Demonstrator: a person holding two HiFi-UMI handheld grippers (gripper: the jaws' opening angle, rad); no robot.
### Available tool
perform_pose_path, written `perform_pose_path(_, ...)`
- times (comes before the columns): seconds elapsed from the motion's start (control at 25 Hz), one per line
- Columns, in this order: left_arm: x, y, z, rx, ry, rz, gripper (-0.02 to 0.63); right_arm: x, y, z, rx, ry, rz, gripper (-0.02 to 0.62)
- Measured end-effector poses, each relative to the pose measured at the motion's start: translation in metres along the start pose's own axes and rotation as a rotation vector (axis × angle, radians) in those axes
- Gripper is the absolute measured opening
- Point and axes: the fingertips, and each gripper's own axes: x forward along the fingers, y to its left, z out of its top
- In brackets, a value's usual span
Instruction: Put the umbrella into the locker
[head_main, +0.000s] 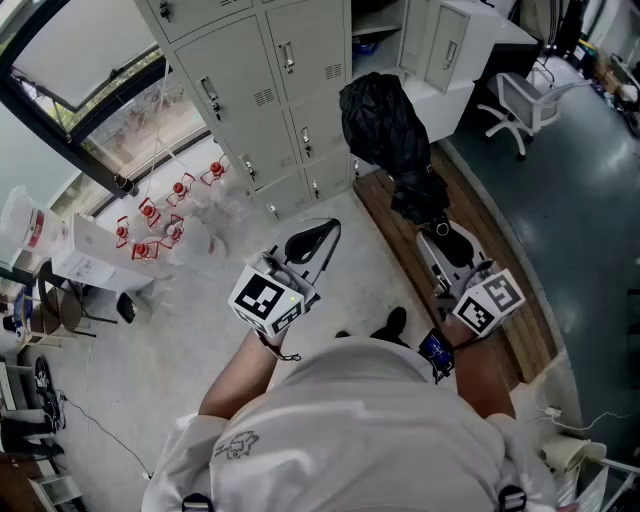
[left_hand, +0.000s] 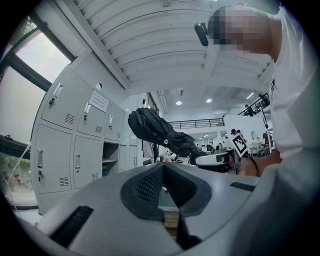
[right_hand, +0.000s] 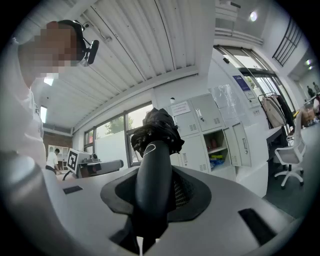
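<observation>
A folded black umbrella (head_main: 385, 130) is held out level towards the grey lockers (head_main: 270, 90). My right gripper (head_main: 440, 235) is shut on its black handle (right_hand: 152, 175), and the bunched canopy (right_hand: 157, 127) shows just past the jaws. In the left gripper view the umbrella (left_hand: 155, 131) hangs at mid-height with the right gripper (left_hand: 215, 160) behind it. My left gripper (head_main: 312, 240) sits to the umbrella's left, its pads meeting at the tip (left_hand: 162, 167) with nothing between them. One locker compartment (right_hand: 215, 147) stands open with things on its shelves.
A wooden strip (head_main: 500, 290) runs along the floor under the right gripper. Bottles with red caps (head_main: 165, 215) and a white box (head_main: 90, 260) lie on the floor at left. A white office chair (head_main: 520, 105) stands at the upper right beside an open locker door (head_main: 445, 45).
</observation>
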Motion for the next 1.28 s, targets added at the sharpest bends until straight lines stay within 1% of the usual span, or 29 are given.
perform_pose_path(0.32,-0.019,0.004,0.004,-0.002,-0.008,0.002,0.011,0.004,0.017,0.001,0.001,-0.003,-0.007,0.152)
perform_pose_path(0.56,-0.019,0.01,0.004,-0.005,-0.008,0.0,0.011,0.009,0.018,0.004,0.0,-0.004,-0.008,0.152)
perform_pose_path(0.72,-0.011,0.005,-0.002,-0.003,-0.007,-0.006,0.011,0.004,0.009,0.001,0.001,-0.011,-0.016,0.152)
perform_pose_path(0.92,-0.001,0.014,-0.001,-0.009,-0.006,-0.009,0.011,0.009,0.0,0.007,0.014,-0.019,-0.02,0.152)
perform_pose_path(1.28,0.043,0.022,0.001,-0.023,0.011,-0.009,0.011,0.011,-0.044,0.021,0.033,-0.016,-0.035,0.152)
